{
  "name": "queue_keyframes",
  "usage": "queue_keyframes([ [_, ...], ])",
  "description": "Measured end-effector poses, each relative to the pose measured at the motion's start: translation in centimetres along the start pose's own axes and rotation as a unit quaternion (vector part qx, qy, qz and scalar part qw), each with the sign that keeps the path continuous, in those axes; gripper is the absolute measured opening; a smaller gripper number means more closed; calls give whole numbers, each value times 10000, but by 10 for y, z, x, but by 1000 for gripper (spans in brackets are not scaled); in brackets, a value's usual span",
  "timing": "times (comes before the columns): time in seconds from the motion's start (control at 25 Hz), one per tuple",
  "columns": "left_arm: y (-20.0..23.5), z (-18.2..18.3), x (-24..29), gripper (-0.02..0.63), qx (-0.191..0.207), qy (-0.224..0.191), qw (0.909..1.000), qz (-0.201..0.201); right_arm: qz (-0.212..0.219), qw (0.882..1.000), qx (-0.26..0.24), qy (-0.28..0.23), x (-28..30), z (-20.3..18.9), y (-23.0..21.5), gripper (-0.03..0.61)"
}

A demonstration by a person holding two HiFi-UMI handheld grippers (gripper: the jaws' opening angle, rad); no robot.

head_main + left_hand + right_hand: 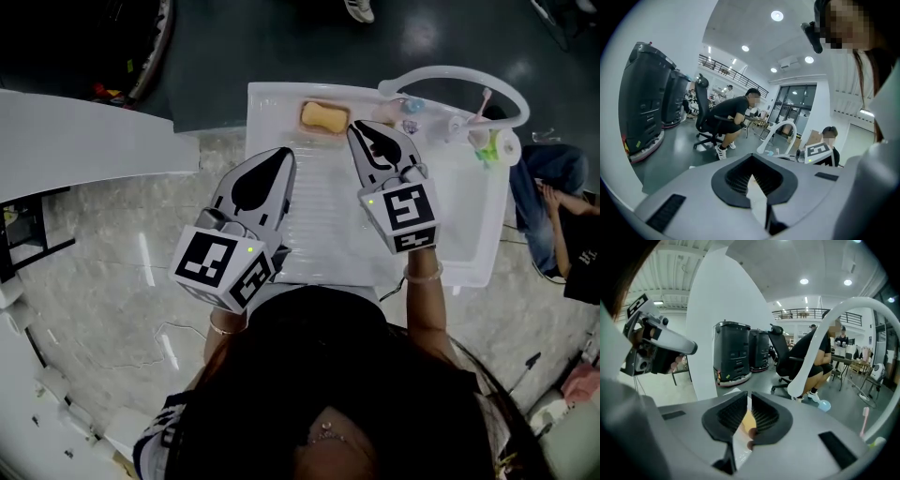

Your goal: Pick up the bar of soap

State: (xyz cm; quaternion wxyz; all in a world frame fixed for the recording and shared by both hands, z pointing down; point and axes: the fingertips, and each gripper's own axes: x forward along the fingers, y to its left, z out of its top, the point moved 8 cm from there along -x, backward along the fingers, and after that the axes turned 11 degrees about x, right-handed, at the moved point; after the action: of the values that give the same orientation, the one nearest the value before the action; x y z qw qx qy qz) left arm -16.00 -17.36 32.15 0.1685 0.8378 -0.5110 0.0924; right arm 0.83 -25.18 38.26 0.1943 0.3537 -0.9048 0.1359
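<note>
Soap: the yellow-orange bar of soap (pixel 323 117) lay flat at the far end of the white washboard sink (pixel 267 122), untouched by either tool, so the pick-up had not yet begun.
Right gripper: the right gripper (pixel 356 128) was clenched with nothing in it, its tip just beside the bar's right end and pointing away from the person. In its own view the bar (pixel 747 421) showed as an orange patch past the narrow slit of the closed jaws, below and beyond them rather than between them.
Likely reason for that pose: it looked lined up for an approach from the near right, and the jaws would have to spread before they could straddle the bar.
Left gripper: the left gripper (pixel 283 156) was also clenched and empty, held over the ribbed middle of the sink, well short of the bar, probably parked out of the way.
Faucet: the arched white faucet (pixel 469 75) stood at the far right corner, apart from the bar, leaving the approach free.
Handling guess: a wet bar could slip, so a square grip across its narrow width seemed wise.
</note>
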Motion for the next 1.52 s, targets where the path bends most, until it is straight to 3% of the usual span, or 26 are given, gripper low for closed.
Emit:
queue_keyframes([
  [0.48, 16, -12, 14, -3, -147, 238, 9996, 4, 317, 9947, -530, 819, 60, -30, -11, 44],
  [0.84, 27, -20, 21, -3, -199, 433, 9989, 45, 547, 9873, -590, 1369, 95, -50, -20, 76],
  [1.52, 40, -31, 21, -3, -366, 570, 9976, 119, 1072, 9401, -1348, 2942, 145, -68, -18, 143],
])
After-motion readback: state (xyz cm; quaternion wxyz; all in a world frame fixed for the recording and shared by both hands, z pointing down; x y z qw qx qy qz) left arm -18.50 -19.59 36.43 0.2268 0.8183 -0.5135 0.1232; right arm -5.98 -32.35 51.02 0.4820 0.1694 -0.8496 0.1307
